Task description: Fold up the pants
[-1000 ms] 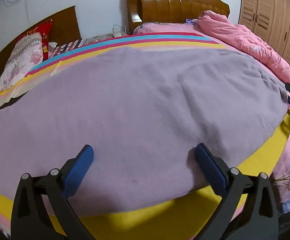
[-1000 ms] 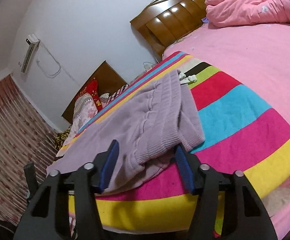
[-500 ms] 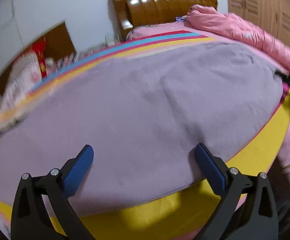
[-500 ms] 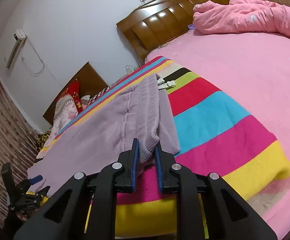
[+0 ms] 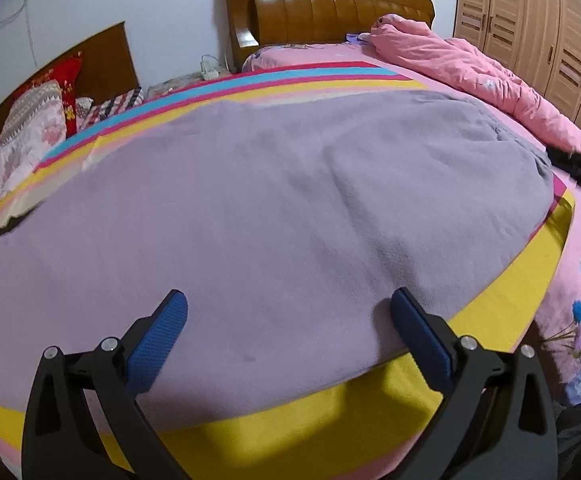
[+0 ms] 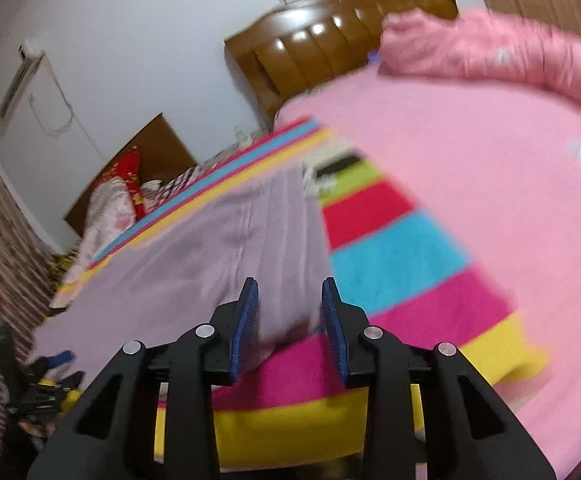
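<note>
Lilac fleece pants (image 5: pixel 290 200) lie spread flat across a striped blanket (image 5: pixel 330 420) on the bed. My left gripper (image 5: pixel 288 298) hovers open and wide over the pants close to their near edge, with nothing pinched. In the blurred right wrist view, the ribbed end of the pants (image 6: pixel 230 248) runs toward my right gripper (image 6: pixel 289 286). Its jaws are opening, with the cloth's hem lying loosely between the blue pads (image 6: pixel 246 312). The gap looks wider than the fabric.
A bunched pink quilt (image 5: pixel 470 68) lies along the far right of the bed, below the wooden headboard (image 5: pixel 322 12). Pillows (image 5: pixel 30 120) sit on a second bed at left. A wardrobe (image 5: pixel 550 32) stands at the right. The bed edge runs just under both grippers.
The right gripper closed on the pants' end half a second ago; now its jaws have parted again and the view has lifted and tilted. The left gripper stays open in about the same place.
</note>
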